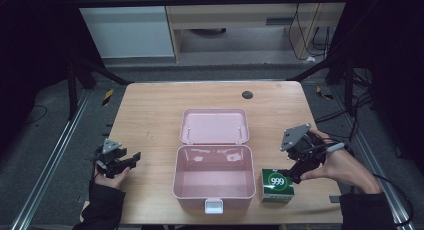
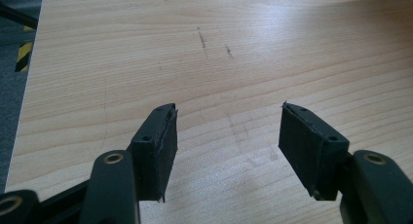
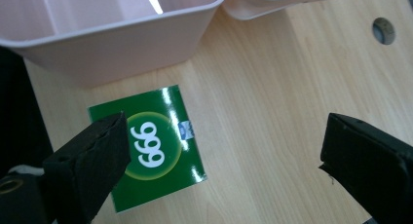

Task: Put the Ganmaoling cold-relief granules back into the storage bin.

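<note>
A pink plastic box [image 1: 214,177] sits open in the middle of the wooden surface [image 1: 150,115] — its hinged lid [image 1: 214,126] lies flat behind it, and a white latch [image 1: 214,206] shows at its near edge. Just beside its right wall stands a small green carton [image 1: 276,186] marked "999" in white — upright, resting on the surface.

In the right gripper view, the green 999 box [image 3: 151,156] had its lower left corner hidden behind one black jaw. Above the box, the pink storage box [image 3: 122,34] and its open lid [image 3: 272,2] were cut off by the top edge. Small print beside the box's numerals was too tiny to read. In the high view, the person's forearms ran off the bottom edge.
</note>
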Available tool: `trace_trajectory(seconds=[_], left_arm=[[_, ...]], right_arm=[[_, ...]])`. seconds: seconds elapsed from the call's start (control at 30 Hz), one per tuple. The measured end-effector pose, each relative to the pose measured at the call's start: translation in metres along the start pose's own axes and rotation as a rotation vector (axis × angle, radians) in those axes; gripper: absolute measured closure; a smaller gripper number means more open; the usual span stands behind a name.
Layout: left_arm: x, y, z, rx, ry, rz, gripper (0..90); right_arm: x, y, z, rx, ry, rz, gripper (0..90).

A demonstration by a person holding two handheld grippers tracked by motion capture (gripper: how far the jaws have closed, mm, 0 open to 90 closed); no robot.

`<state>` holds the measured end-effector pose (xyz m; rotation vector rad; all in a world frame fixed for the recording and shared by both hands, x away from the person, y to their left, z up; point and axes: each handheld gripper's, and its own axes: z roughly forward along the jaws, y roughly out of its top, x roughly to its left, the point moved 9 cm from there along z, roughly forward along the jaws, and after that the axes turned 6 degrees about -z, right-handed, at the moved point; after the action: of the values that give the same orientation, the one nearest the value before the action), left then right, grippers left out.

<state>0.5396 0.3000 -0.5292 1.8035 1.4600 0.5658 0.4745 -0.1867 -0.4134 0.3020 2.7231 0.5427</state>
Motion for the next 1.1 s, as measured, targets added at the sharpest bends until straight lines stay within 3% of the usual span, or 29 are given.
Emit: trace_trajectory(seconds=[0.57,1.1], left_arm=[[0.000,0.000,0.001,0.004,0.001,0.007,38.5],[0.000,-0.001,0.001,0.005,0.001,0.007,38.3]], right_arm=[[0.021,-0.009,0.013,0.054,0.119,-0.068,3.5],[0.032,-0.016,0.032,0.097,0.171,-0.088,2.8]])
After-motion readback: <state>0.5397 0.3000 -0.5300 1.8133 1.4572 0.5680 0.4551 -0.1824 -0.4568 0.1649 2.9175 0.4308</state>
